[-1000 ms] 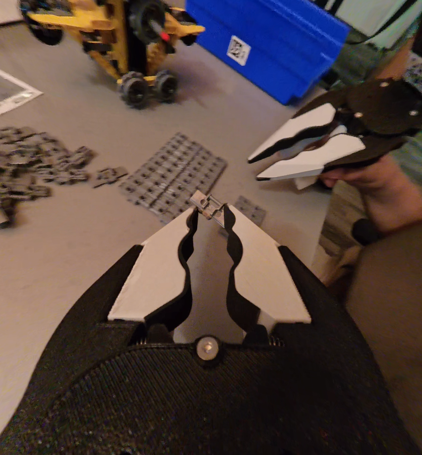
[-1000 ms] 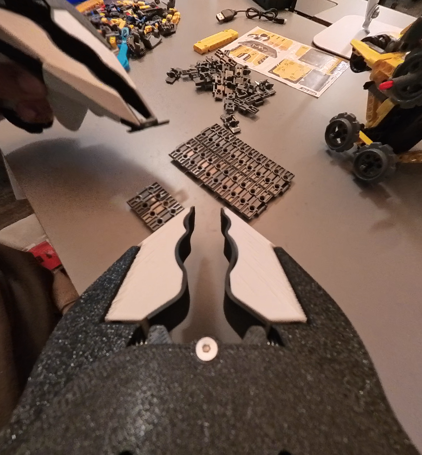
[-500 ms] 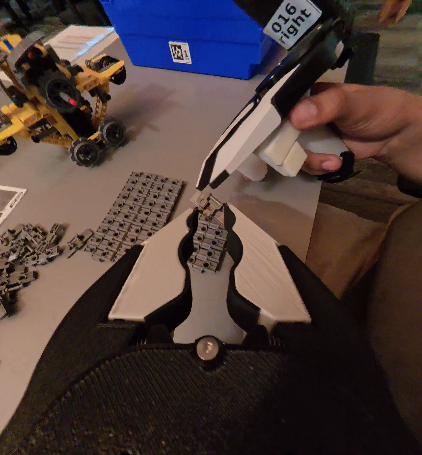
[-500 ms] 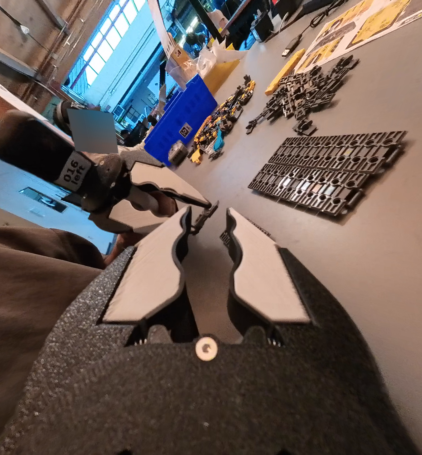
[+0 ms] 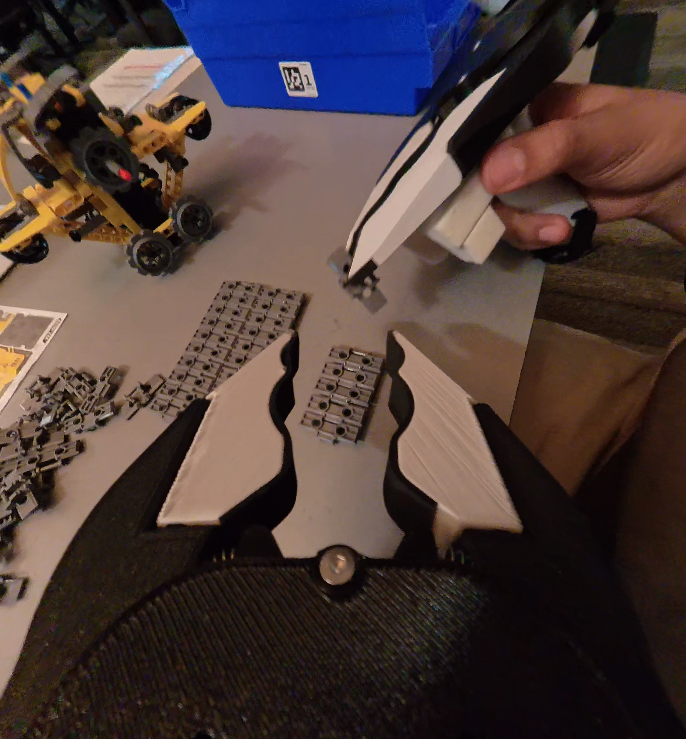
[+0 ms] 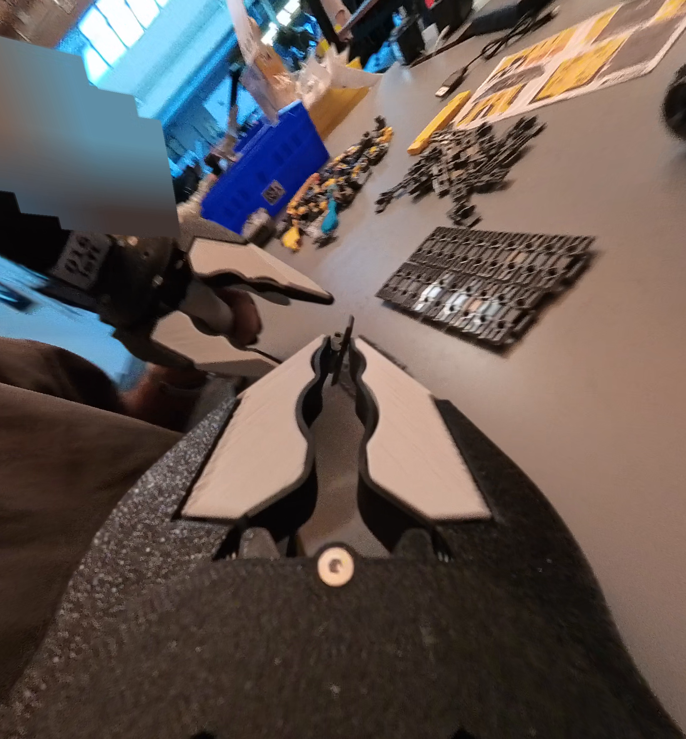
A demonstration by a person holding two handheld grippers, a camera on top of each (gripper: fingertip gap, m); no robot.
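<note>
Grey link [image 5: 357, 282] now with right gripper [image 6: 340, 347] — left gripper [image 5: 341, 340] fingers parted, empty — above grey table [image 5: 293, 192].

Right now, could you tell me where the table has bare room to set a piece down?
Bare grey table lies between the yellow model vehicle, the blue bin and the large track mat. Crowded: the loose link pile at left, and near the small track strip between the left gripper fingers.

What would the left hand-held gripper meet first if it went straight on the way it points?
Probably the short strip of grey track links lying on the table between the open left hand-held gripper fingertips; depth is unclear.
</note>
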